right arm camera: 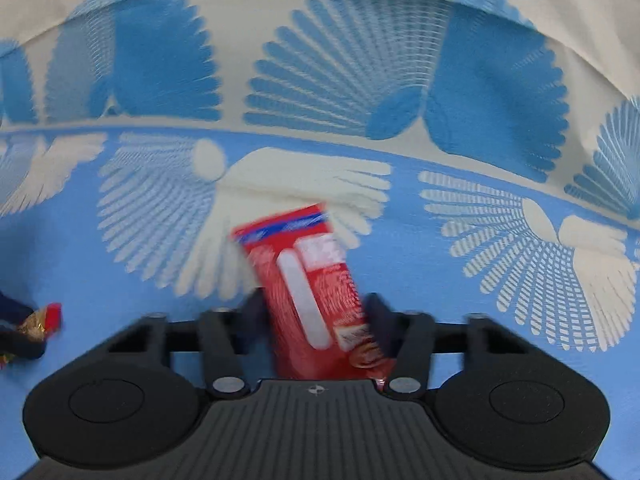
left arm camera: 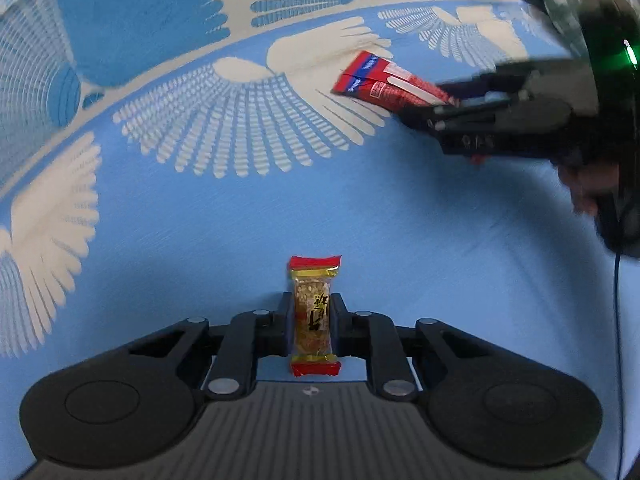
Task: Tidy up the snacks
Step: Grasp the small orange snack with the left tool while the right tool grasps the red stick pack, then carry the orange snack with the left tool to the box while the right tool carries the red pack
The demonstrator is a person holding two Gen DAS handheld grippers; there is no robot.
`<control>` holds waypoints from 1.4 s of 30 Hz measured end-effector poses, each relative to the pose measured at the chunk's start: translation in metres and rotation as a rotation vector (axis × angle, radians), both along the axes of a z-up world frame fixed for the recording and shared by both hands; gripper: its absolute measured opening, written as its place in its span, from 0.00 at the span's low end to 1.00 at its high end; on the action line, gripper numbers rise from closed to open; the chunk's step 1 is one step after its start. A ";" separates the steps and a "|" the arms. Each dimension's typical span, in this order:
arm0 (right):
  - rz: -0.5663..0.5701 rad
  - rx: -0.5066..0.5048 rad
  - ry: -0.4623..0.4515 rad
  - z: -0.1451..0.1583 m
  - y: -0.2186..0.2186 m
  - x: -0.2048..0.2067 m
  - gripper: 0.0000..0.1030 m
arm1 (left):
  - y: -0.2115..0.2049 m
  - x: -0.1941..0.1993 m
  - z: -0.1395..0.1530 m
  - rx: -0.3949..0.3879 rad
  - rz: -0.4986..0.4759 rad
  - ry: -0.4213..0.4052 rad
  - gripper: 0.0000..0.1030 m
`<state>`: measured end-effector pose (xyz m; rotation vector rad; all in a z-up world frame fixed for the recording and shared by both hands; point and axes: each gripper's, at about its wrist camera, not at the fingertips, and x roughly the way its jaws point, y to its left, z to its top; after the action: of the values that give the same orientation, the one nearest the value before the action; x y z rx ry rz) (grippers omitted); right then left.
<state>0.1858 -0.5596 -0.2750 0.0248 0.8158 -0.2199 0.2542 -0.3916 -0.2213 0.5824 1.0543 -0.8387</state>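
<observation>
**Operator:** While both units pointed down at the blue-and-cream patterned cloth (left arm camera: 248, 240), what did the left gripper (left arm camera: 312, 320) hold?

**Inspector:** Its jaws stood narrow, clamped on a small clear-wrapped snack bar (left arm camera: 313, 316) with red ends. The bar lay lengthwise between the fingers (left arm camera: 285, 320), near the unit body, over plain blue cloth.

**Operator:** And the right gripper (right arm camera: 316, 320)?

**Inspector:** Its jaws stood moderately apart, closed on a red snack packet (right arm camera: 308, 292) with a blue stripe at its far end. The packet leaned slightly left. In the left wrist view this unit (left arm camera: 424, 110) entered from the far right, a hand (left arm camera: 588, 188) behind it, well apart from the bar.
</observation>
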 end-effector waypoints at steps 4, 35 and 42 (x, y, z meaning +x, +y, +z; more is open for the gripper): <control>-0.068 0.057 -0.012 0.007 0.017 -0.027 0.31 | 0.024 -0.017 0.010 -0.047 0.032 0.020 0.18; -0.148 0.354 -0.298 0.217 0.391 -0.370 0.31 | 0.368 -0.317 0.212 -0.138 0.390 -0.121 0.18; 0.026 0.323 -0.310 0.247 0.477 -0.409 0.31 | 0.456 -0.377 0.224 -0.154 0.496 -0.196 0.18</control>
<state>-0.2232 -0.0823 -0.0282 0.3441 0.5351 -0.0548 -0.1223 0.0640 0.0024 0.2466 0.8910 -0.4116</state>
